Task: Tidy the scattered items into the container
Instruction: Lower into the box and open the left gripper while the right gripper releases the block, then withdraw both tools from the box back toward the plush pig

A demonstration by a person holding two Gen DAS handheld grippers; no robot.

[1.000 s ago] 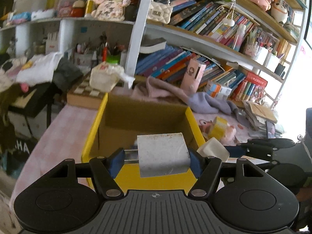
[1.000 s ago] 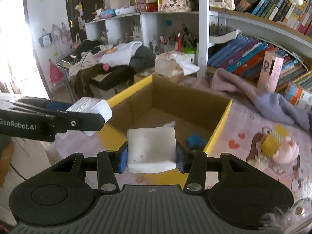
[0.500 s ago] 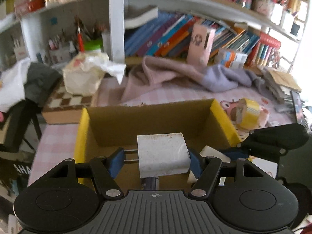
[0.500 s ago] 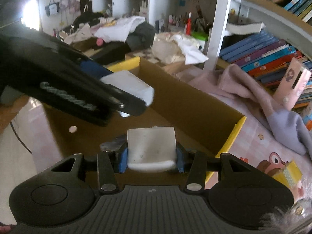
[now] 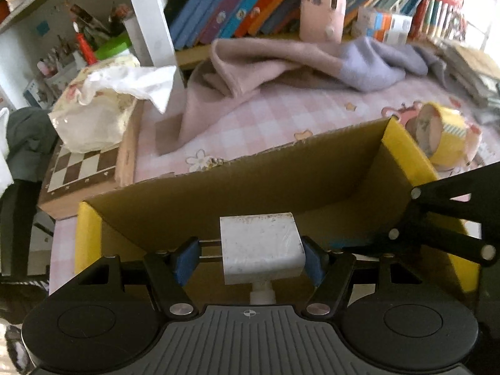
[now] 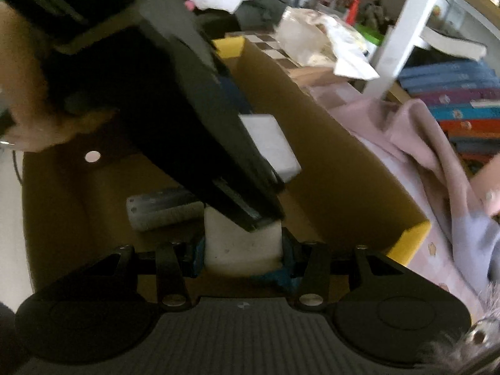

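**Two white blocks held over the box**

A pink checked worktop point(image 5: 256, 125) carries the yellow-rimmed cardboard box point(image 5: 403, 153), with bookshelves point(image 5: 250, 6) at the far side. Left gripper point(image 5: 248, 257) and right gripper point(image 6: 242, 251) each clench a white block point(image 5: 261, 251) above the box interior.

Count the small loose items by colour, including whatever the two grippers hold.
White blocks: 2
Grey cylinder: 1
Blue piece: 1
Yellow tape roll: 1
Total: 5
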